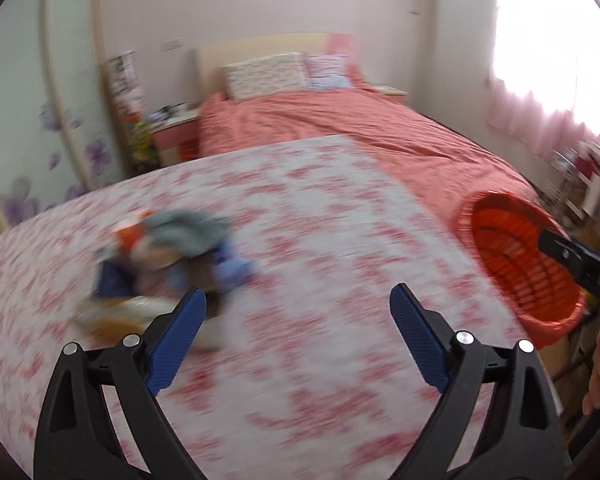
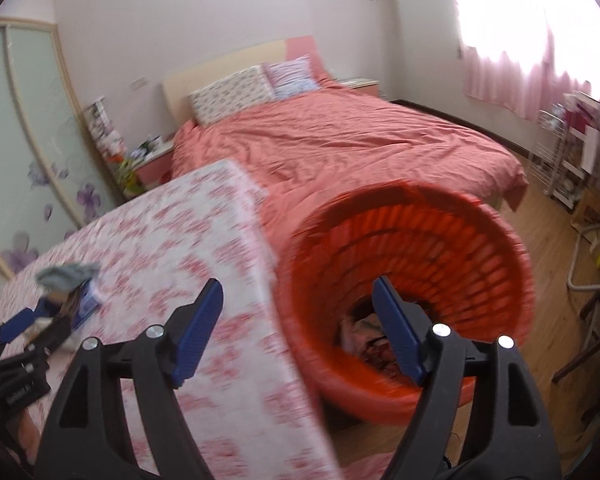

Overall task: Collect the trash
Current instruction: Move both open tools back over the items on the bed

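Trash pile (image 1: 168, 256): on the patterned counter (image 1: 320, 240), left side; blurred, single items hard to tell.
Orange basket (image 2: 412, 264): just beside the counter's right edge; contents dim, partly behind a blue finger (image 2: 396, 336).
Left hand-held gripper (image 1: 298, 300): jaws wide apart, empty, near the pile.
Right hand-held gripper (image 2: 298, 292): jaws apart, empty, above the basket rim.
Bed (image 2: 360, 140): behind both.

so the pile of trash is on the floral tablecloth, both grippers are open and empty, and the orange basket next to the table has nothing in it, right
Not quite: the orange basket is not empty. The right wrist view shows crumpled trash at its bottom. The rest holds: the pile of trash lies on the floral tablecloth, and the left gripper and right gripper are both open with nothing between their fingers.
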